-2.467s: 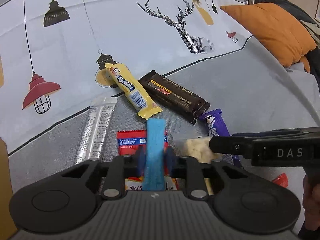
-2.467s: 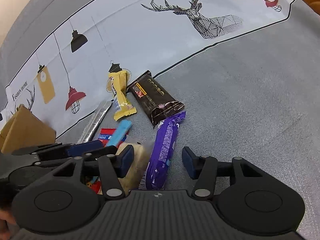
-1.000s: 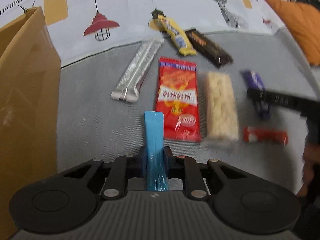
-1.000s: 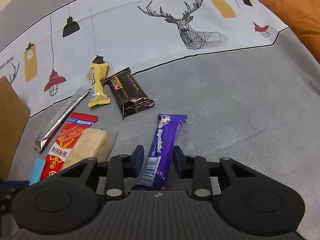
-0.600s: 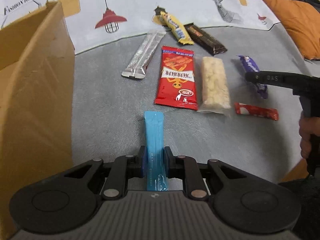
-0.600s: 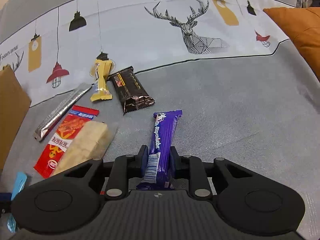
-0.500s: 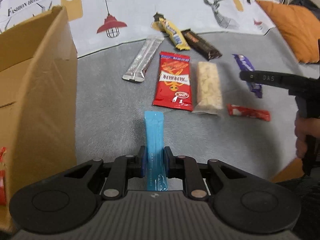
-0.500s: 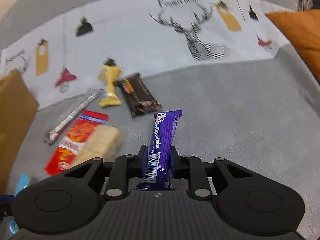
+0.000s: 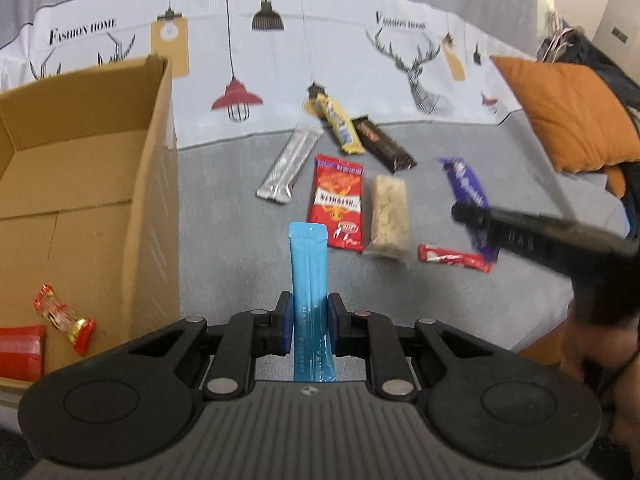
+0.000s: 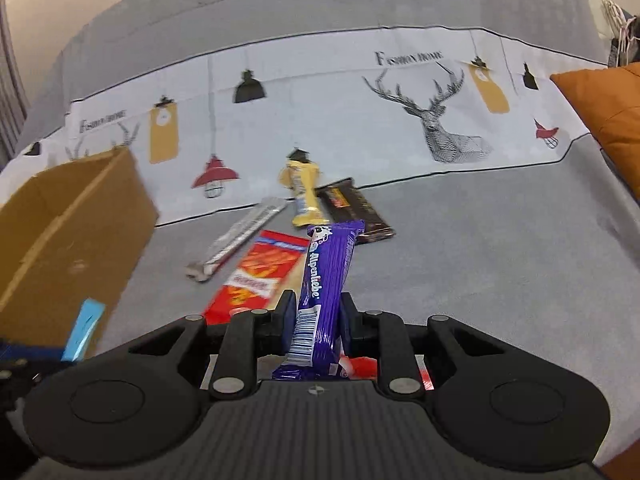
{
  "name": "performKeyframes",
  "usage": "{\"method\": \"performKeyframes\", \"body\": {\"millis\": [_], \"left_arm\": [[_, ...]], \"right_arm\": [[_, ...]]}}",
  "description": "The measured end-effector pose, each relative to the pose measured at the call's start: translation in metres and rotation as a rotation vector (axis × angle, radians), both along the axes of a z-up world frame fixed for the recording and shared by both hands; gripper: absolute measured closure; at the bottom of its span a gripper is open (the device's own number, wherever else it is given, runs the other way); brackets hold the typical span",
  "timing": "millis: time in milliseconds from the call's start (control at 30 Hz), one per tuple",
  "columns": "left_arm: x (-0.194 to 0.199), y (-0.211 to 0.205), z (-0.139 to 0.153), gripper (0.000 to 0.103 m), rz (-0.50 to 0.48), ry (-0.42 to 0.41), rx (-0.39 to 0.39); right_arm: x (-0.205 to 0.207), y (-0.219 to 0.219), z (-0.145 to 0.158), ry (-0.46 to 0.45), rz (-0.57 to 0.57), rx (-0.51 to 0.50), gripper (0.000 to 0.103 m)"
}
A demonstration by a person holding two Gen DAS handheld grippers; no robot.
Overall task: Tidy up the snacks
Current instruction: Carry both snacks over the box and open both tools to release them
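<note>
My left gripper [image 9: 308, 322] is shut on a blue stick packet [image 9: 309, 276] and holds it above the grey sofa, just right of an open cardboard box [image 9: 80, 184]. My right gripper [image 10: 316, 320] is shut on a purple Alpenliebe bar [image 10: 326, 276], lifted off the sofa; that bar also shows in the left wrist view [image 9: 466, 184]. On the sofa lie a silver stick pack [image 9: 288, 164], a yellow bar [image 9: 338, 124], a dark chocolate bar [image 9: 384, 144], a red snack packet [image 9: 338, 200], a pale rice bar [image 9: 390, 216] and a small red bar [image 9: 454, 258].
The box holds a gold-red candy [image 9: 62, 318] and a red pack [image 9: 20, 352]. An orange cushion [image 9: 568, 116] lies at the right. A printed white cloth [image 9: 280, 60] covers the sofa back. The sofa's front edge runs along the lower right.
Both grippers have risen and pulled back with their snacks. The purple bar is lifted off the sofa. The left gripper has shifted so that the box interior now shows.
</note>
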State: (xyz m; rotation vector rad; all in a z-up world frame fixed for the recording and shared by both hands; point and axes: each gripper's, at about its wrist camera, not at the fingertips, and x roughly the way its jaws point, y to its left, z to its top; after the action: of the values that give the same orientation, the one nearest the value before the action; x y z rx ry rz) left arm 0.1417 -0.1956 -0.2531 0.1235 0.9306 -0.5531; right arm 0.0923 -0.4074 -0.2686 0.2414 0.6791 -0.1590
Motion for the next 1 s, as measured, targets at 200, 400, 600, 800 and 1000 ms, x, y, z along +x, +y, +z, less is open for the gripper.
{"method": "performKeyframes", "body": {"millis": [200,400,600,800,1000], "left_arm": [[-0.004,0.023,0.015,0.084,0.01,-0.002,-0.056],[-0.006,0.064,0.028,0.084,0.043,0.01,-0.104],[0.003,0.101,0.063,0.084,0.102,-0.074,-0.06],[-0.002,0.139,0.13,0.084,0.171,-0.214,-0.094],[-0.019,0.166,0.186,0.084,0.213,-0.342,-0.107]], "right_arm": [[-0.025,0.046,0.022,-0.016,0.012,0.067,0.079],[-0.032,0.105,0.04,-0.007,0.074,0.089,0.079],[-0.032,0.153,0.069,-0.056,0.112,0.138,0.079],[-0.021,0.189,0.127,-0.16,0.183,0.161,0.079],[-0.022,0.208,0.189,-0.306,0.232,0.167,0.079]]}}
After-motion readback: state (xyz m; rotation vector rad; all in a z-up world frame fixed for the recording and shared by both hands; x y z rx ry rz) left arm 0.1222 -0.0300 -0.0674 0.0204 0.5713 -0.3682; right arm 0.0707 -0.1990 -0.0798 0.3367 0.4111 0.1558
